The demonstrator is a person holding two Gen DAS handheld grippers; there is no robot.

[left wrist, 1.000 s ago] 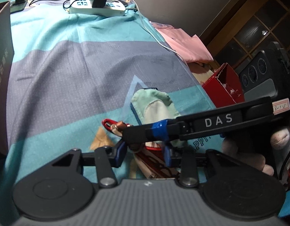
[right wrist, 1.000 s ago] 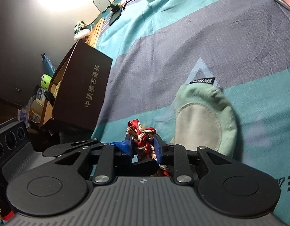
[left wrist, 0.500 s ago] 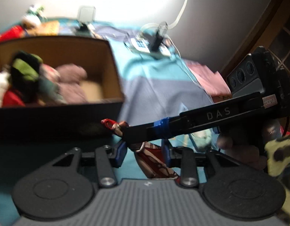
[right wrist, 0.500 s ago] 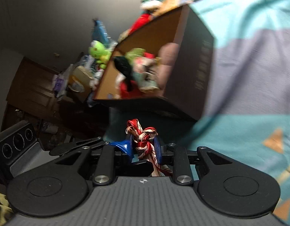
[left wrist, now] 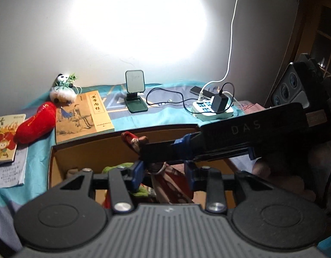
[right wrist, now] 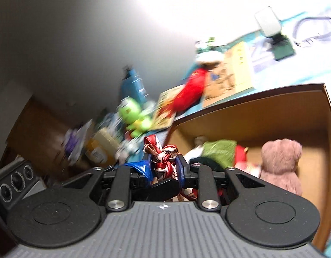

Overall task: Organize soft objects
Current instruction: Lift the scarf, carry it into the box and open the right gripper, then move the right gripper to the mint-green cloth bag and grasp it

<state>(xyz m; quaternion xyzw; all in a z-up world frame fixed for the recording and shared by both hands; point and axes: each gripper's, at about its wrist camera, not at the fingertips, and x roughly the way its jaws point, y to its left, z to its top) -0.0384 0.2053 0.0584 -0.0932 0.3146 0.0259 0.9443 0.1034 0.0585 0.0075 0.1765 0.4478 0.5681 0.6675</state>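
My right gripper (right wrist: pixel 163 169) is shut on a red, white and brown knotted scarf (right wrist: pixel 163 158) and holds it over the near edge of an open cardboard box (right wrist: pixel 272 111). In the left wrist view the right gripper (left wrist: pixel 156 150) crosses in front, the scarf's knot (left wrist: pixel 133 139) at its tip and its tail (left wrist: pixel 169 187) hanging between my left fingers. My left gripper (left wrist: pixel 163 172) stands open around that tail, above the box (left wrist: pixel 90 150). Inside the box lie a pink plush bear (right wrist: pixel 281 163) and a green soft thing (right wrist: pixel 219 150).
Behind the box on the teal cloth lie a tan book (left wrist: pixel 83 114), a red plush (left wrist: pixel 36 122), a panda toy (left wrist: pixel 62 88), a phone stand (left wrist: pixel 135 92) and a power strip with cables (left wrist: pixel 212 109). A picture book (left wrist: pixel 4 137) lies at the left. A green plush (right wrist: pixel 133 118) sits left of the box.
Both grippers have carried the scarf from the bedspread by the green hat up and left to above the open box. The right gripper's hold has not changed.
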